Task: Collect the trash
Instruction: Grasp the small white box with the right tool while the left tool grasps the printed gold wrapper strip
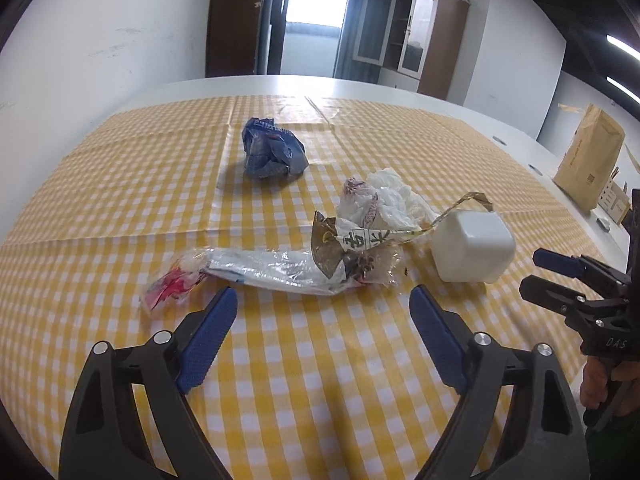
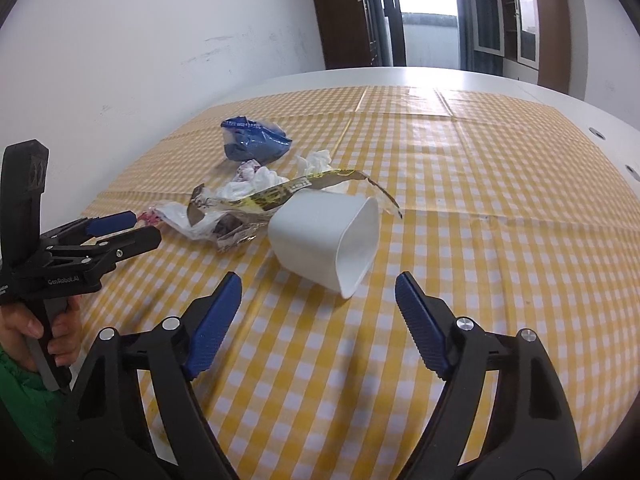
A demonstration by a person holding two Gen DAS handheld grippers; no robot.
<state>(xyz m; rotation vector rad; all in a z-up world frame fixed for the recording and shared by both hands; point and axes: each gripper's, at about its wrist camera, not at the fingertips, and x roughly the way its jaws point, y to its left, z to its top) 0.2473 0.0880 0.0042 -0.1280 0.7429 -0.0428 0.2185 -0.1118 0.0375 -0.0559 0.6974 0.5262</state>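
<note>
Trash lies on a yellow checked tablecloth (image 1: 120, 208). A crumpled blue bag (image 1: 272, 152) (image 2: 254, 144) sits farthest back. In front of it are a crumpled white tissue (image 1: 390, 196), a printed wrapper with a gold strip (image 1: 352, 244) (image 2: 280, 196), and a long clear wrapper with a red end (image 1: 272, 270). A white plastic cup (image 1: 472, 246) (image 2: 320, 232) lies on its side, mouth toward the right wrist camera. My left gripper (image 1: 324, 292) (image 2: 146, 226) is open just short of the clear wrapper. My right gripper (image 2: 318, 278) (image 1: 532, 274) is open just short of the cup. Neither holds anything.
The cloth covers a white table (image 2: 400, 76) that runs on to the back and right. A brown paper bag (image 1: 590, 156) stands on it at the far right. A white wall (image 2: 160, 40) borders the left side. A hand (image 2: 24, 328) and green sleeve hold the left gripper.
</note>
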